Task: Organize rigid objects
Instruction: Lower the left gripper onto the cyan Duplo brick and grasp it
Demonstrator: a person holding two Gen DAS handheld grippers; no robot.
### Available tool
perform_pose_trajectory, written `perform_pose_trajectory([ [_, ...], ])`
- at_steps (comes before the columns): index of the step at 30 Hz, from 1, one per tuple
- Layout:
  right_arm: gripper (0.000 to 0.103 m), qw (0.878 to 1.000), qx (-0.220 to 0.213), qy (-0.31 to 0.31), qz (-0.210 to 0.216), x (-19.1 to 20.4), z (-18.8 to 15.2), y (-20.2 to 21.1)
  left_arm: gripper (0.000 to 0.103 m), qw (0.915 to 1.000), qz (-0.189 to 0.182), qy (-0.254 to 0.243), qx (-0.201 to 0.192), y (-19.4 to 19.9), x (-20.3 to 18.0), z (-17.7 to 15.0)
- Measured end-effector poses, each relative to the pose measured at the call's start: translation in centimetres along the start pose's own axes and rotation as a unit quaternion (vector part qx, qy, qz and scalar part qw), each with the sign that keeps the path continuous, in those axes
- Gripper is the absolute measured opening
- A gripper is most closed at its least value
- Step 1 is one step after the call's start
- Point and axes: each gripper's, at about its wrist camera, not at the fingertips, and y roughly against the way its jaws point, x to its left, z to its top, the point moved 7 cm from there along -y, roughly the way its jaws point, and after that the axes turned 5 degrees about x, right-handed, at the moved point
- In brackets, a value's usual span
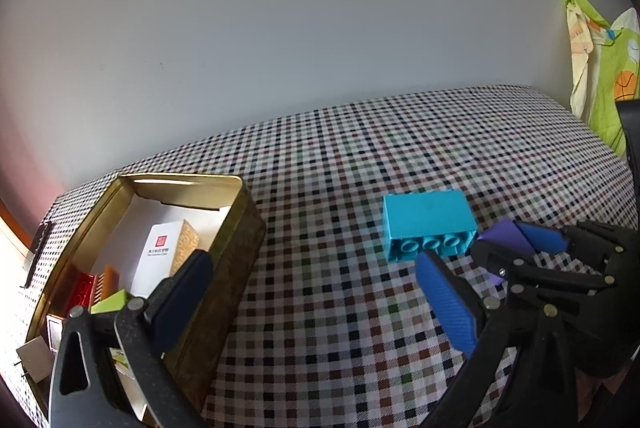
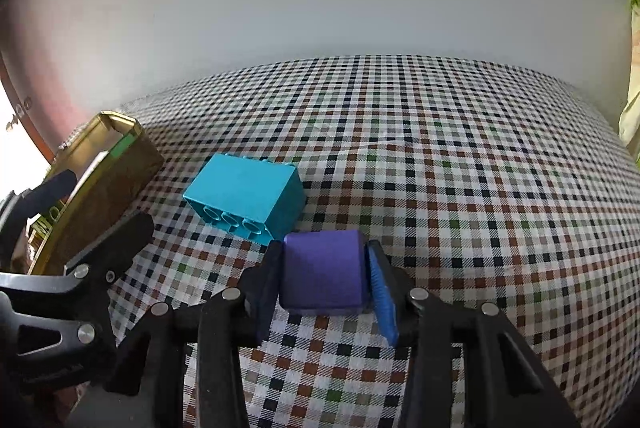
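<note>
Right wrist view: your right tool (image 2: 325, 282) clamps the purple block (image 2: 323, 270) on the table (image 2: 460, 188); left tool (image 1: 308, 288) gapes empty. Tin (image 1: 236, 228) partly filled; teal brick (image 2: 244, 198) remains.

Right gripper (image 2: 326, 276): clamped on purple block (image 2: 322, 270), pads against both sides.
Teal brick (image 2: 244, 198): on its side, hollow underside toward camera, just beyond purple block.
Gold tin (image 2: 100, 172): far left, open.
Surface: checkered cloth (image 2: 460, 188).

Soft daylight, heavy fisheye vignetting
</note>
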Motion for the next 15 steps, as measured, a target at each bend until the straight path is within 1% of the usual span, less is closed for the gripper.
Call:
perform_pose_trajectory([
  [2, 0.049, 1.0, -0.003, -0.009, 0.011, -0.12, 0.06, 0.05, 0.102, 1.0, 0.0, 0.003, 0.001, -0.05, 0.07, 0.07],
  [4, 0.055, 1.0, -0.004, -0.016, 0.007, -0.39, 0.11, 0.1, 0.102, 1.0, -0.001, 0.005, 0.0, -0.08, 0.25, 0.08],
  [6, 0.06, 1.0, -0.006, -0.02, 0.013, -0.52, 0.1, 0.23, 0.102, 0.9999, -0.001, 0.01, 0.002, -0.14, 0.42, 0.07],
  [11, 0.061, 1.0, -0.006, -0.024, 0.011, -0.56, 0.27, 0.18, 0.102, 0.9999, -0.003, 0.013, 0.0, -0.07, 0.43, 0.13],
  [13, 0.062, 1.0, -0.006, -0.023, 0.012, -0.51, 0.32, 0.24, 0.102, 0.9999, -0.003, 0.014, 0.001, -0.11, 0.46, 0.11],
  [15, 0.066, 0.999, -0.008, -0.028, 0.023, -0.52, 0.33, 0.34, 0.102, 0.9998, -0.006, 0.016, 0.002, -0.17, 0.48, 0.13],
])
